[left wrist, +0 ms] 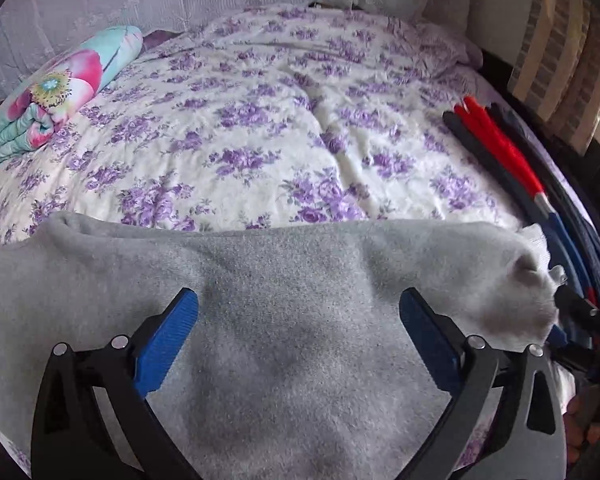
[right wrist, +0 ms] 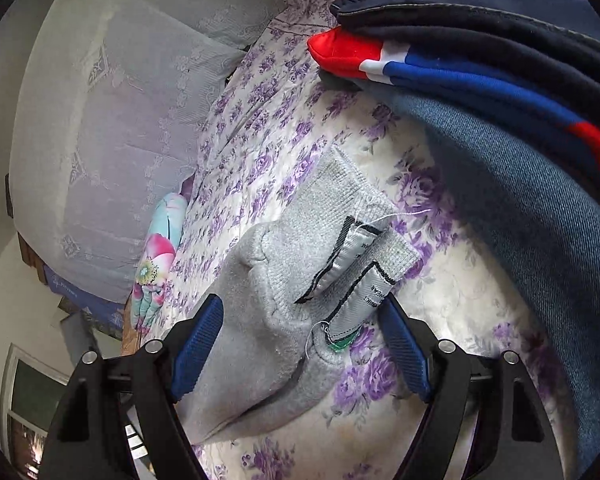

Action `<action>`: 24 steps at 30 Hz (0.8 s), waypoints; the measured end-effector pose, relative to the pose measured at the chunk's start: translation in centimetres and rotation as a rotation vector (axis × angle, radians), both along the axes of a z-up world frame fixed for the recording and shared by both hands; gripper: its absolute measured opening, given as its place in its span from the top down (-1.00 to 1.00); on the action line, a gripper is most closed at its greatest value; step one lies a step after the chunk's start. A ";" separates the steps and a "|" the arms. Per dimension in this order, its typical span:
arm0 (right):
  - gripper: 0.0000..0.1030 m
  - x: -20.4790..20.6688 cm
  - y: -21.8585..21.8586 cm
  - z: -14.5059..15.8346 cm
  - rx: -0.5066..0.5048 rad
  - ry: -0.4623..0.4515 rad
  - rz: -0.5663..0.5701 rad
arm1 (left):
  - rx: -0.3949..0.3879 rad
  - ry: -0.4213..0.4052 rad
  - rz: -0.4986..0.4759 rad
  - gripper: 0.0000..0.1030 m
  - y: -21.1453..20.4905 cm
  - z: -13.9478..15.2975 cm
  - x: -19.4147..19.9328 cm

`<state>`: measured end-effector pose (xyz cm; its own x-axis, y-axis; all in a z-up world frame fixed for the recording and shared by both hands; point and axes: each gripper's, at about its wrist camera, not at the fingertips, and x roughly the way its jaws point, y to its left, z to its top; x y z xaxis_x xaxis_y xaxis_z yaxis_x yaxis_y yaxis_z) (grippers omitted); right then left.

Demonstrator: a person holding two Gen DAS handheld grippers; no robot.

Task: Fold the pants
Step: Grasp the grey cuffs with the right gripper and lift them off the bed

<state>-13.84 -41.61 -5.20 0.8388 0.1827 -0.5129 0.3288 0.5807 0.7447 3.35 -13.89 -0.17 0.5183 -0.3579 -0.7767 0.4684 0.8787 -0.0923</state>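
Left wrist view: the left gripper [left wrist: 298, 312] hangs with its jaws spread wide and empty over the grey pants [left wrist: 284, 304], which fill the lower frame across the flowered bedspread [left wrist: 260, 120]; folded clothes [left wrist: 500, 160] lie at the right edge. Right wrist view: the right gripper [right wrist: 302, 342] is also released, its blue fingers [right wrist: 198, 350] flanking the pants' waistband and label [right wrist: 360, 280] at lower centre, beside stacked jeans [right wrist: 540, 220] at right.

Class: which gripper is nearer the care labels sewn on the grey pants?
Right. The right gripper straddles the labels; the left gripper hovers over plain grey fabric.
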 end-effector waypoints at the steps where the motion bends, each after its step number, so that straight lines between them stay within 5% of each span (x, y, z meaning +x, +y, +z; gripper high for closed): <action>1: -0.56 0.1 0.1 0.0 -0.009 -0.002 -0.007 | 0.006 0.007 -0.005 -0.90 -0.1 -0.1 -0.1; 4: -0.56 0.9 0.5 0.0 -0.038 -0.014 -0.027 | 0.128 0.079 -0.015 -0.92 -2.1 -4.6 0.8; 5: -0.48 1.1 0.6 0.0 -0.045 -0.017 -0.032 | 0.141 -0.010 -0.014 -0.92 -2.4 -4.8 -0.1; 7: -0.20 1.4 0.6 -0.3 -0.044 -0.016 -0.038 | 0.175 -0.039 -0.019 -0.91 -2.5 -4.1 -0.9; 10: 0.22 1.0 0.0 -1.2 0.016 -0.048 -0.033 | 0.073 0.034 -0.042 -0.90 0.1 -2.6 -0.7; 15: 0.43 0.7 0.3 -0.9 -0.006 -0.089 -0.044 | 0.029 -0.122 0.178 -0.90 12.0 1.3 -1.4; 19: 0.52 1.1 2.1 1.8 -0.129 -0.113 -0.052 | -0.030 -0.094 0.434 -0.90 25.0 1.7 -0.7; 24: 0.54 2.8 7.3 8.4 -0.408 -0.184 0.016 | -0.161 -0.059 0.718 -0.90 37.3 0.3 -2.0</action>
